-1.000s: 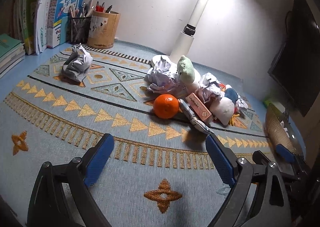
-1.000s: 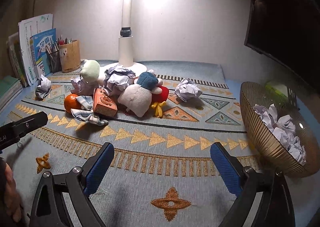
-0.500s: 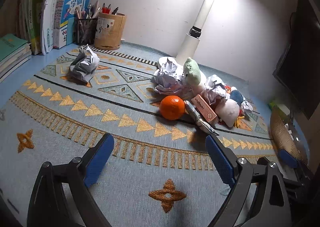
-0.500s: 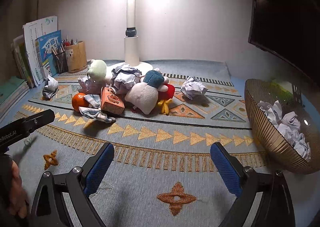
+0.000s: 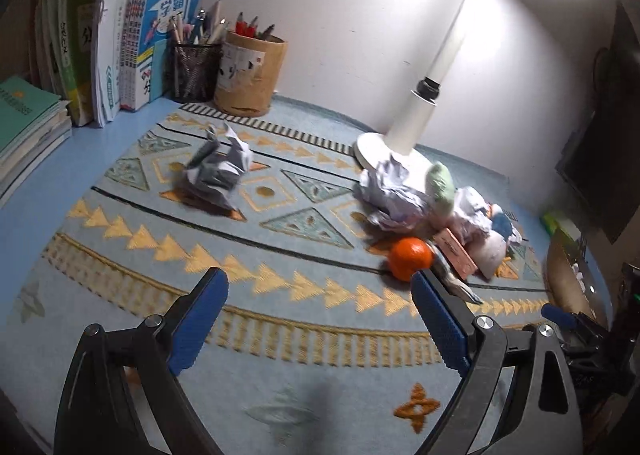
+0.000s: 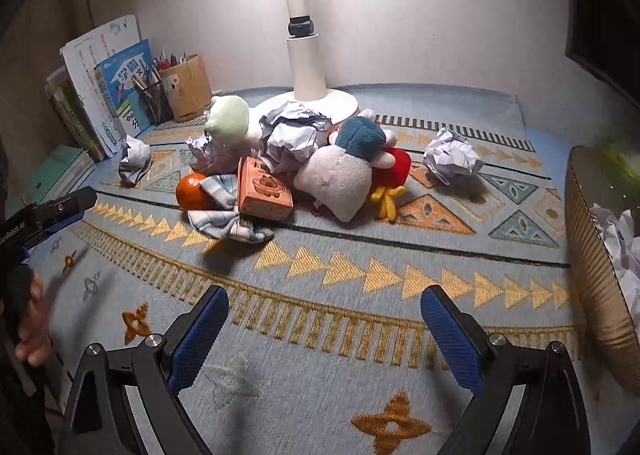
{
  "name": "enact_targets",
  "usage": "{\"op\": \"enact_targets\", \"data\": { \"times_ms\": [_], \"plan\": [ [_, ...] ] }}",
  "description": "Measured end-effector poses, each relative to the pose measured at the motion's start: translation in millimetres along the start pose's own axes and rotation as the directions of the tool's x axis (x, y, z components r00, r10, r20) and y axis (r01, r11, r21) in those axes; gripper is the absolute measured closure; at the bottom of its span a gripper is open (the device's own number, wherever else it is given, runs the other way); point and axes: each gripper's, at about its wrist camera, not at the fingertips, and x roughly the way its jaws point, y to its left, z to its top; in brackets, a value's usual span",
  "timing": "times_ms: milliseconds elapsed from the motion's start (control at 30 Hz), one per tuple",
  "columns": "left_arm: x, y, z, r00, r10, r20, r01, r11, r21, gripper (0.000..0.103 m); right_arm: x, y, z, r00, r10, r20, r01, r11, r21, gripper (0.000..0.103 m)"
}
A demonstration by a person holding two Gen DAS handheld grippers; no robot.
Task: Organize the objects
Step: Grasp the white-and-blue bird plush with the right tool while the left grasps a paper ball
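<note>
Both claws spread wide, empty. Left claw (image 5: 318, 309) points at loose grey-white crumpled paper ball (image 5: 218, 175) toward tabletop's far-left corner; nearer than right claw (image 6: 324, 325).

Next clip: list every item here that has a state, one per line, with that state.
Left tongs: open, empty, above the mat.
Right tongs: open, empty, above the mat.
Lamp: on, upright.
Basket: upright, holding crumpled paper.
Paper ball by the books: crumpled, alone on the mat.
Paper ball near the basket: crumpled, alone on the mat.
Orange: whole, touching the cloth.
Small carton: closed, tilted in the pile.
Pen cups: upright, full.
</note>
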Motion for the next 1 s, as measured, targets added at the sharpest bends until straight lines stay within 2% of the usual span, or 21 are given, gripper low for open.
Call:
{"op": "enact_targets", "data": {
  "times_ms": [100,167,200,267,300,367,400,433,467,500,567,667,700,733,767,800,900,1000],
  "plan": [
    [18.7,20.7,24.0,0.997,0.064,-0.037,-0.061,0.995,0.074,0.006,10.7,-11.7,19.5,0.997,0.077,-0.012,-0.076,0.995,0.070,0.006],
    [33.5,37.5,39.1,0.989,0.142,-0.025,-0.141,0.988,0.059,0.006,19.4,-20.8,27.9,0.994,0.108,-0.027,-0.105,0.989,0.108,0.006],
    [42.5,44.9,47.5,0.988,0.154,-0.025,-0.153,0.987,0.038,0.006,23.7,-25.3,30.1,0.993,0.116,-0.032,-0.111,0.986,0.125,0.006],
    [61.6,57.4,62.3,0.988,0.151,-0.043,-0.151,0.988,-0.013,0.006,31.0,-33.4,31.6,0.991,0.128,-0.038,-0.121,0.981,0.154,0.006],
    [71.0,60.3,67.7,0.990,0.127,-0.055,-0.129,0.991,-0.030,0.006,34.4,-36.0,31.4,0.988,0.149,-0.036,-0.141,0.976,0.164,0.006],
    [88.9,59.4,73.7,0.992,0.099,-0.077,-0.101,0.995,-0.021,0.006,38.9,-38.8,31.5,0.983,0.184,-0.029,-0.176,0.969,0.174,0.006],
    [96.9,57.1,74.7,0.990,0.117,-0.083,-0.119,0.993,-0.011,0.006,39.7,-39.7,31.7,0.983,0.185,-0.022,-0.178,0.968,0.178,0.006],
    [103.7,53.8,74.4,0.988,0.131,-0.084,-0.132,0.991,0.002,0.013,40.3,-40.0,32.7,0.985,0.174,-0.011,-0.169,0.969,0.181,0.006],
    [108.4,50.5,73.7,0.987,0.138,-0.081,-0.137,0.990,0.019,0.023,41.4,-40.0,34.5,0.987,0.163,-0.003,-0.160,0.971,0.180,0.006],
    [113.0,47.6,73.6,0.985,0.147,-0.094,-0.144,0.989,0.039,0.049,43.5,-39.4,36.9,0.987,0.160,-0.001,-0.157,0.972,0.177,0.006],
    [110.4,43.5,72.8,0.986,0.151,-0.073,-0.147,0.987,0.063,0.049,47.5,-35.5,40.7,0.988,0.153,0.004,-0.152,0.973,0.172,0.006],
    [97.9,37.7,68.8,0.991,0.133,-0.036,-0.129,0.988,0.088,0.050,59.1,-28.3,50.4,0.997,0.079,-0.013,-0.076,0.984,0.163,0.006],
    [93.6,35.7,67.3,0.991,0.128,-0.030,-0.125,0.988,0.088,0.050,63.8,-27.4,53.6,0.998,0.064,-0.022,-0.059,0.984,0.168,0.009],
    [89.0,33.3,65.7,0.994,0.110,-0.028,-0.107,0.991,0.085,0.050,68.0,-26.5,56.5,0.998,0.058,-0.024,-0.052,0.982,0.183,0.021],
    [83.6,30.3,63.6,0.996,0.088,-0.025,-0.085,0.993,0.082,0.050,72.7,-26.1,59.1,0.997,0.064,-0.030,-0.057,0.979,0.196,0.042],
    [77.9,26.1,60.7,0.997,0.069,-0.019,-0.068,0.994,0.081,0.050,76.9,-26.5,60.2,0.998,0.058,-0.038,-0.049,0.977,0.206,0.050],
    [61.3,10.9,50.5,1.000,0.028,-0.013,-0.026,0.994,0.103,0.050,69.8,-29.0,56.4,0.999,0.053,-0.013,-0.048,0.972,0.230,0.051],
    [42.5,-8.2,38.0,1.000,0.003,-0.012,-0.001,0.990,0.143,0.050,33.4,-30.3,42.2,0.996,0.075,0.051,-0.084,0.978,0.191,0.052]
  ]
}}
